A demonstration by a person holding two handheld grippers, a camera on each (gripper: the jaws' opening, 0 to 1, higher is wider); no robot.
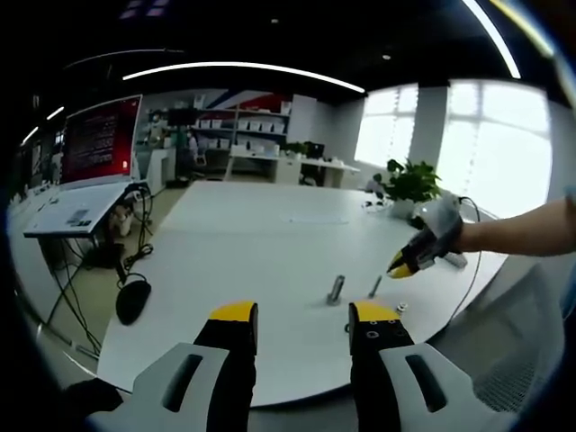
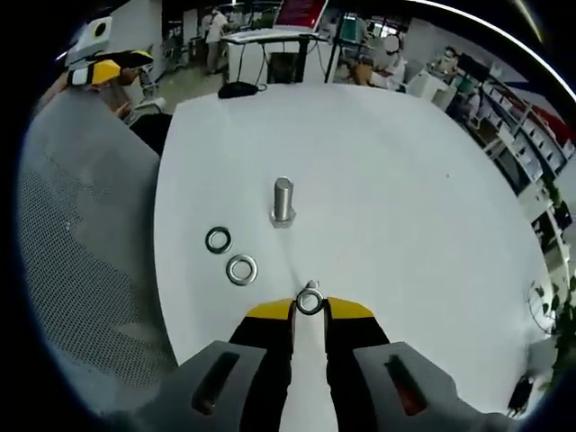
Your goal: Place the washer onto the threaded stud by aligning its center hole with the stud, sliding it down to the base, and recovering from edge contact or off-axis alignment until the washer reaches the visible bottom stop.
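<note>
A short threaded stud (image 2: 283, 200) stands upright on the white table (image 2: 405, 180). In the left gripper view the stud (image 1: 337, 290) stands just beyond my jaws. My right gripper (image 2: 309, 310) is shut on a metal washer (image 2: 309, 300), held at the yellow tips a little short of the stud and apart from it. Two loose washers, one dark (image 2: 218, 239) and one bright (image 2: 241, 269), lie flat to the left of the stud. My left gripper (image 1: 304, 315) is open with nothing between its fingers. The right gripper (image 1: 409, 261) reaches in from the right, held by a person's arm.
A grey mesh chair back (image 2: 81, 225) stands against the table's near edge. A potted plant (image 1: 412, 180) and cables sit at the table's far right. A red screen on a desk (image 1: 99, 139) and a black object on the floor (image 1: 132, 299) are off to the left.
</note>
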